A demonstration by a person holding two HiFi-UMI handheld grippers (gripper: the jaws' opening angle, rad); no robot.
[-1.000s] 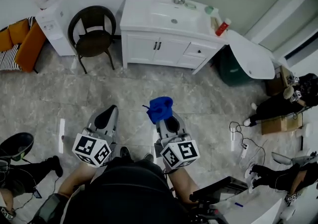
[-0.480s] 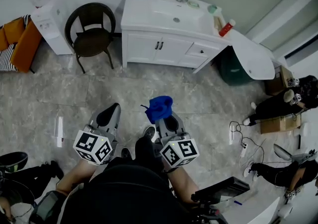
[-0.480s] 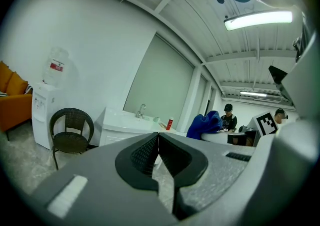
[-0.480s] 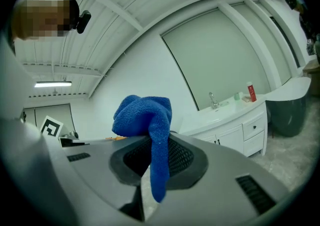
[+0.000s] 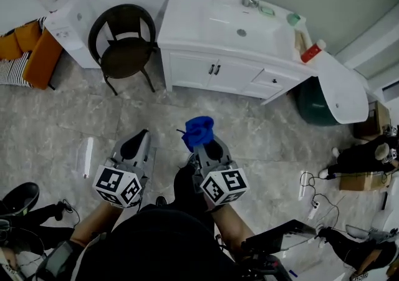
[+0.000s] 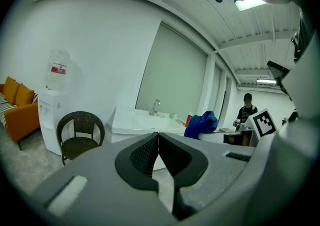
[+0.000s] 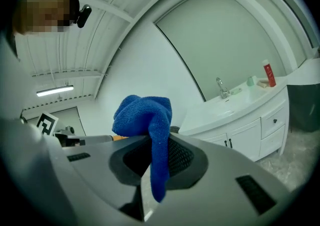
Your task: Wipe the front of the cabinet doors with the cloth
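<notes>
The cloth, a blue towelling fabric, is clamped between the jaws of the right gripper, with a bunched mass standing above the jaws and a tail hanging below them. The jaws of the left gripper are pressed together with nothing between them. The cabinet doors below the sink counter are well apart from both grippers. The cloth is judged light, soft and limp, so folding and dragging under pressure are to be expected. A hold near its middle is judged suitable, provided loose fabric is left forward of the jaws.
</notes>
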